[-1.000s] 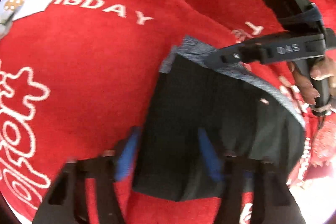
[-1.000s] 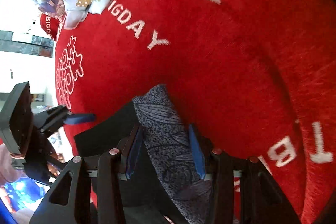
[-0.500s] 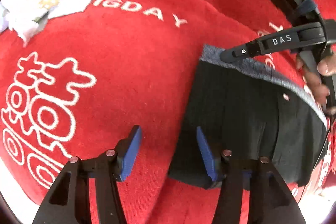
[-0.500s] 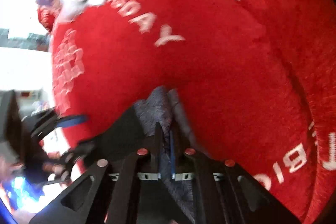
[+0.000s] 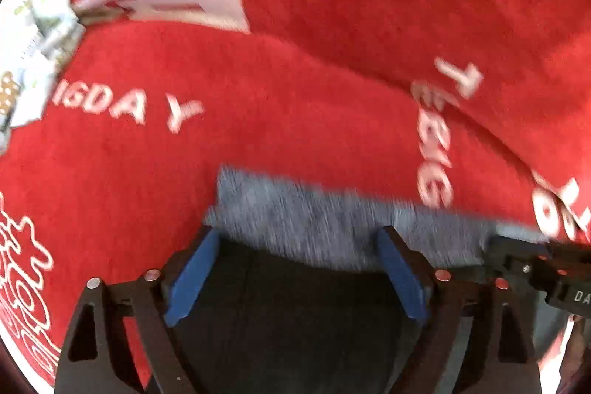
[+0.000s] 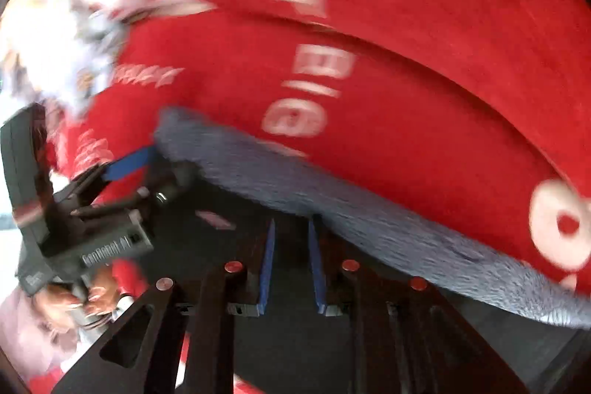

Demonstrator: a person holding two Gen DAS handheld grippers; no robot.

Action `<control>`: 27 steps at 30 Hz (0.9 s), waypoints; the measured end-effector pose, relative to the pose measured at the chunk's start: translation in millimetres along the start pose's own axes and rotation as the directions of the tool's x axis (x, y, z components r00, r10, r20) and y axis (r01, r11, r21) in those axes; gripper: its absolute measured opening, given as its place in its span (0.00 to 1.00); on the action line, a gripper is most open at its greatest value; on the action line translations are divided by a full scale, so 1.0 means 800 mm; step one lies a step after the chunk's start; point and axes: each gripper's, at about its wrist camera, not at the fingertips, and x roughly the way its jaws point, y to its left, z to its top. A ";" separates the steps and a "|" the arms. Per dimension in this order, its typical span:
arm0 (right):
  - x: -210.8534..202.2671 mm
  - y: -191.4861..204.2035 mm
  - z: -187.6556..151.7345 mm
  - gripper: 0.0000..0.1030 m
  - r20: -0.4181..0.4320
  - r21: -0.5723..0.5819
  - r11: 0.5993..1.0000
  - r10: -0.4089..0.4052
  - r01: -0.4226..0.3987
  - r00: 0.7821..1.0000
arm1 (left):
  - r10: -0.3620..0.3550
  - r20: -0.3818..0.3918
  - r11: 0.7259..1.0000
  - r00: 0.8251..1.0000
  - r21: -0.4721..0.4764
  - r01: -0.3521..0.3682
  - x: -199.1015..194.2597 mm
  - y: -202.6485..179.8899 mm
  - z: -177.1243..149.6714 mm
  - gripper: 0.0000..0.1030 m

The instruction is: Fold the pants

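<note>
The pants (image 5: 295, 312) are black with a grey patterned waistband (image 5: 314, 220) and lie on the red cloth. My left gripper (image 5: 299, 246) is open, its blue pads astride the waistband's left end. In the right wrist view the pants (image 6: 229, 209) and the waistband (image 6: 332, 194) run across below the middle. My right gripper (image 6: 291, 228) has its blue pads close together with a narrow gap, at the waistband's edge; whether cloth is pinched is hidden. The left gripper also shows in the right wrist view (image 6: 133, 165), and the right gripper's body in the left wrist view (image 5: 535, 268).
A red cloth (image 5: 332, 98) with white lettering covers the surface. A pile of pale floral clothes (image 5: 33, 69) lies at the far left, also seen blurred in the right wrist view (image 6: 55, 54). The person's hand (image 6: 74, 301) holds the left gripper.
My left gripper moved from beside the pants' edge onto the waistband's left end. My right gripper, shut half a second ago, has shifted along the waistband. Both views are motion blurred.
</note>
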 end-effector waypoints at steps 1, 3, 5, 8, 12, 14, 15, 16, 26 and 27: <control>0.004 -0.009 0.004 0.16 0.022 0.030 0.999 -0.038 0.037 0.999 | 0.025 -0.013 1.000 1.000 0.006 -0.025 0.006 -0.002 0.007 0.86; -0.003 -0.036 0.014 0.21 0.078 0.118 0.993 -0.037 0.028 0.996 | 0.061 -0.024 0.998 0.998 0.007 -0.061 0.010 -0.002 0.019 0.86; -0.023 -0.063 0.012 0.23 0.100 0.196 0.981 -0.025 0.005 0.995 | 0.083 -0.023 0.997 0.996 0.011 -0.083 -0.003 -0.003 0.025 0.86; -0.074 -0.095 -0.024 0.32 0.151 0.252 0.957 0.106 -0.142 0.983 | 0.064 0.026 0.995 0.998 0.070 -0.066 -0.047 -0.024 0.012 0.86; -0.123 -0.130 -0.118 0.45 0.169 0.347 0.900 0.216 -0.263 0.962 | -0.018 -0.008 0.993 1.000 0.113 0.018 -0.081 -0.067 -0.036 0.86; -0.129 -0.151 -0.180 0.45 0.176 0.438 0.837 0.277 -0.328 0.944 | -0.063 -0.042 0.988 0.997 0.138 0.068 -0.085 -0.102 -0.063 0.86; -0.129 -0.160 -0.207 0.45 0.185 0.482 0.801 0.303 -0.355 0.935 | -0.077 -0.060 0.984 0.995 0.156 0.085 -0.084 -0.119 -0.078 0.86; -0.125 -0.166 -0.231 0.45 0.195 0.520 0.767 0.322 -0.376 0.926 | -0.081 -0.084 0.979 0.993 0.178 0.095 -0.078 -0.138 -0.094 0.86; -0.091 -0.245 -0.323 0.45 0.334 0.668 0.573 0.341 -0.475 0.879 | 0.008 -0.102 0.949 0.995 0.315 0.025 -0.052 -0.175 -0.144 0.90; -0.090 -0.245 -0.324 0.45 0.340 0.672 0.564 0.342 -0.480 0.876 | 0.003 -0.110 0.951 0.994 0.308 0.031 -0.049 -0.175 -0.142 0.90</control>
